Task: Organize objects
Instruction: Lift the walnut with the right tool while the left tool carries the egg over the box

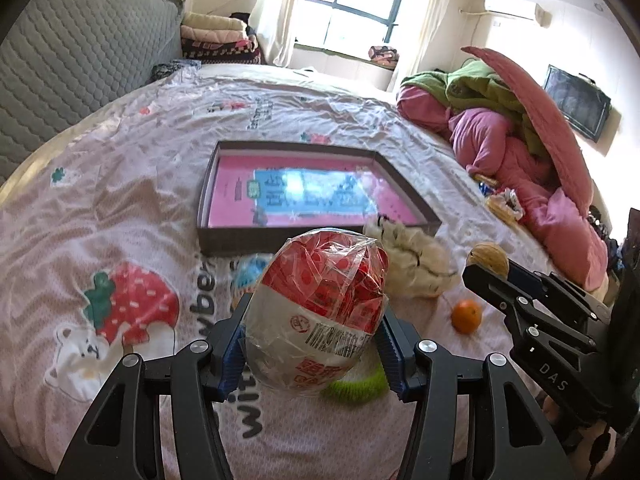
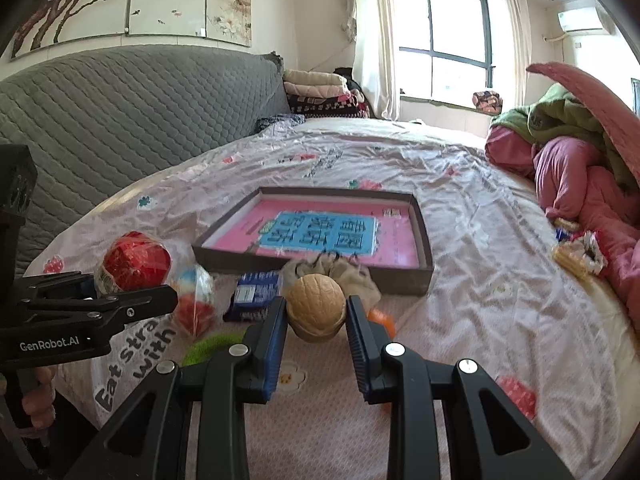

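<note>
While both grippers hang above the pink printed bedsheet [image 1: 132, 184], each one has something clamped between its blue-padded fingers. The left gripper [image 1: 314, 354] grasps a red-and-white egg-shaped packet [image 1: 320, 312] wrapped in clear plastic, its red half pointing away from the camera and its barcode label facing up; in the right wrist view the same packet [image 2: 134, 264] shows at the far left, raised above the sheet. The right gripper [image 2: 316, 322] grips a tan walnut [image 2: 316, 306] by its sides, held just short of the near wall of a shallow dark box [image 2: 424, 240] whose floor bears a pink sheet with a blue panel of characters. That box [image 1: 208, 200] lies flat on the middle of the bed, open side up. Close to its near wall rests a crumpled beige cloth [image 1: 412, 260], and a small orange fruit [image 1: 466, 315] sits on the sheet just right of the left gripper. A second plastic-wrapped egg packet [image 2: 196, 300], with red, white and blue on it, lies on the sheet beside a blue-and-white packet [image 2: 254, 294], with a green fuzzy ring [image 2: 212, 346] nearer the camera. A heap of pink and green bedding [image 2: 580, 168] fills the right side.
</note>
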{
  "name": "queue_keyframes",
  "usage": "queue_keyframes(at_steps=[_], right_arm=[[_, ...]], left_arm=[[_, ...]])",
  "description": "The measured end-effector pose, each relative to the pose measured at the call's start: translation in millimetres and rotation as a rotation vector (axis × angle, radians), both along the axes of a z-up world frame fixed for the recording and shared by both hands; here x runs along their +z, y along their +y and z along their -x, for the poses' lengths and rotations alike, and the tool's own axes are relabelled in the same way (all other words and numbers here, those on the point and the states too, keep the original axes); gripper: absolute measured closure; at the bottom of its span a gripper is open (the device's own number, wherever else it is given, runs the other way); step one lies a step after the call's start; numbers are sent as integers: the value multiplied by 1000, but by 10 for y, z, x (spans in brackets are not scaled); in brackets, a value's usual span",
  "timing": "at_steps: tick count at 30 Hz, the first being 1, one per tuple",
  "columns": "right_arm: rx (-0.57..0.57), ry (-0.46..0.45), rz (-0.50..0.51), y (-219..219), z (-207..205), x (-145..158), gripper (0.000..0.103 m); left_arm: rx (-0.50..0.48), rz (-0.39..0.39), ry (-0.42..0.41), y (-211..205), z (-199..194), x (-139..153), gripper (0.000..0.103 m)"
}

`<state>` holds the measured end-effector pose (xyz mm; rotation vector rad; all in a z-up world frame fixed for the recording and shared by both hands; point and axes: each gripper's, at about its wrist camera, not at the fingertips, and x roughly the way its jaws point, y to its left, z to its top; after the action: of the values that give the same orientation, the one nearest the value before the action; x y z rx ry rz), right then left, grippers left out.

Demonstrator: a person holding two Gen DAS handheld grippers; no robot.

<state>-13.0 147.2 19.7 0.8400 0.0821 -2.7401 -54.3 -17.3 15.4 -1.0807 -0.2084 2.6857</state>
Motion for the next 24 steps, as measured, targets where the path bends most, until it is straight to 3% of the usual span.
queue_keyframes(at_steps=[14,24], right_arm=[[5,48,38,-7,441,472,73],[7,54,8,-101,904,520,73]], left_arm=[[-12,6,62,77,446,424,45],[13,24,55,-6,983,452,45]])
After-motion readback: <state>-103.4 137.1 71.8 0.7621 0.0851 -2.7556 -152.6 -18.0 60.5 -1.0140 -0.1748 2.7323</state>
